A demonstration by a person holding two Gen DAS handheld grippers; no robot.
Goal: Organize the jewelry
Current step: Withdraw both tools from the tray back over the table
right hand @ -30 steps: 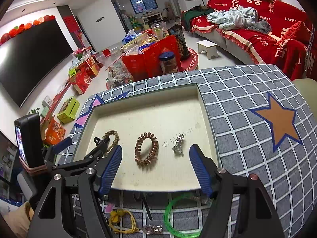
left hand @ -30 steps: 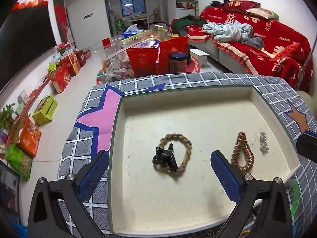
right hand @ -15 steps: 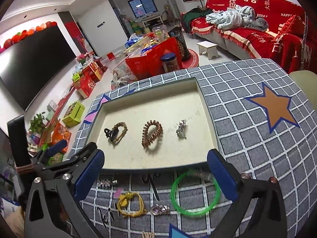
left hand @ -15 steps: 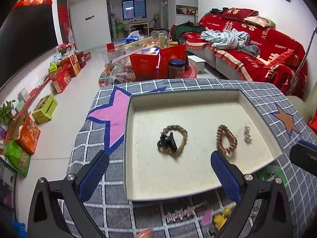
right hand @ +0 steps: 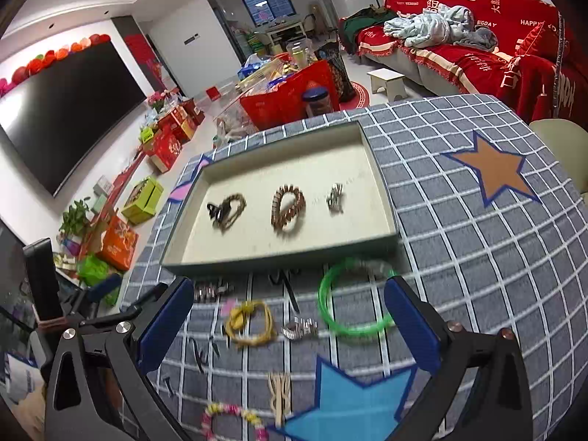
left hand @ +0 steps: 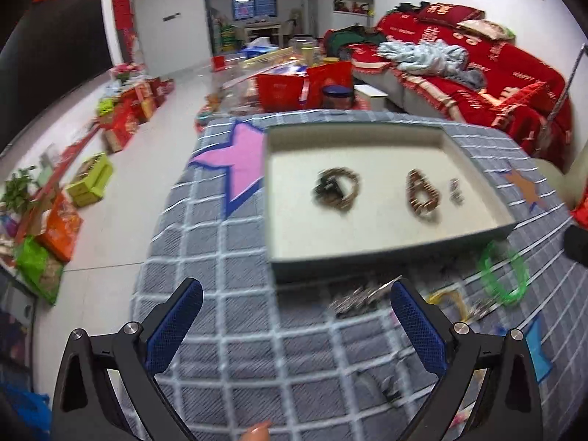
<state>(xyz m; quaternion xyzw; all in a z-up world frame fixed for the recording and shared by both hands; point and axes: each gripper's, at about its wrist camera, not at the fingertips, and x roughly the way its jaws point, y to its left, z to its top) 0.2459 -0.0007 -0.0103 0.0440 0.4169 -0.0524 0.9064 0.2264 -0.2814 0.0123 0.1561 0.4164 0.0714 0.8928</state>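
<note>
A shallow cream tray [right hand: 389,217] [left hand: 474,169] lies on the grey checked cloth. It holds a braided bracelet with a black clip [right hand: 227,210] [left hand: 336,187], a copper bead bracelet [right hand: 288,206] [left hand: 422,195] and a small silver piece [right hand: 335,198] [left hand: 455,191]. In front of the tray lie a green bangle [right hand: 352,299] [left hand: 503,273], a yellow cord [right hand: 251,321], a silver ring [right hand: 301,329], silver clips [right hand: 213,290] [left hand: 358,297] and a pink-yellow bead bracelet [right hand: 231,417]. My right gripper [right hand: 288,321] is open above these loose pieces. My left gripper [left hand: 294,321] is open over bare cloth, left of the clips.
The table's left edge drops to a tiled floor with boxes [left hand: 92,183]. A red sofa [right hand: 477,36] stands at the back right, red bags [right hand: 290,99] behind the table. A tan hair clip [right hand: 279,393] and black pins [right hand: 200,352] lie near the front.
Both grippers have pulled back from over the tray towards the table's front. The loose jewelry in front of the tray has come into view. Both stay open.
</note>
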